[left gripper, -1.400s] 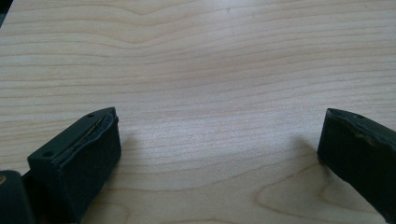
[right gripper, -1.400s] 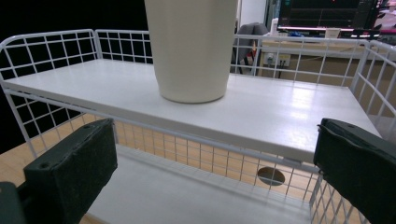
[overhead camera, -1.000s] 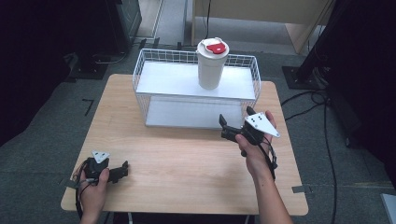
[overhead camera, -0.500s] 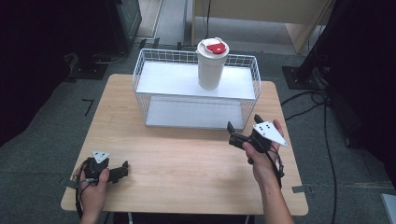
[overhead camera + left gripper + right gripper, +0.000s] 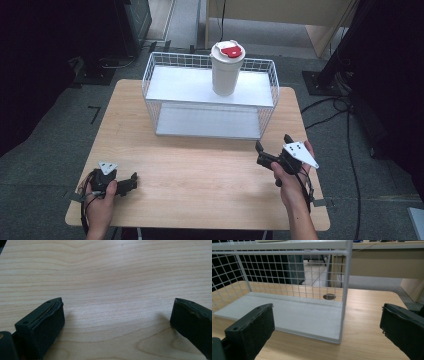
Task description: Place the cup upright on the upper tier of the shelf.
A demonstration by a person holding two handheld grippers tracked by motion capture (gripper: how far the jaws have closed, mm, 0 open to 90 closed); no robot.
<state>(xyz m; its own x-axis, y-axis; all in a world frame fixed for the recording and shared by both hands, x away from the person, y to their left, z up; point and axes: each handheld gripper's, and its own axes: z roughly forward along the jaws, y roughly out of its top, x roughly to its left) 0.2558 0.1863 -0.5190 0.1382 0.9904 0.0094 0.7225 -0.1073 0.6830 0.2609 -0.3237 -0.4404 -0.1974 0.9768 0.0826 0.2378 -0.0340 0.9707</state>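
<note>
The right gripper [image 5: 272,150] has its jaws spread wide with nothing between them; it sits above the near right part of the table [image 5: 200,175], pointing at the lower right corner of the wire rack [image 5: 210,97]. In its own view the rack's corner post [image 5: 345,290] stands between the jaws, and the white bottom shelf [image 5: 287,312] runs off to the left. The left gripper [image 5: 125,184] rests low at the near left corner, jaws equally wide over bare wood, well apart from everything.

The cup [image 5: 226,70], white with a red-marked lid, stands upright on the rack's top shelf, toward its middle and back. If the cup is the next target, the right gripper looks too low and too far right for it. A good approach would lift clear of the rack's rim, come in level with the cup's body below the lid, and close gently on the middle so the cup does not tip.
</note>
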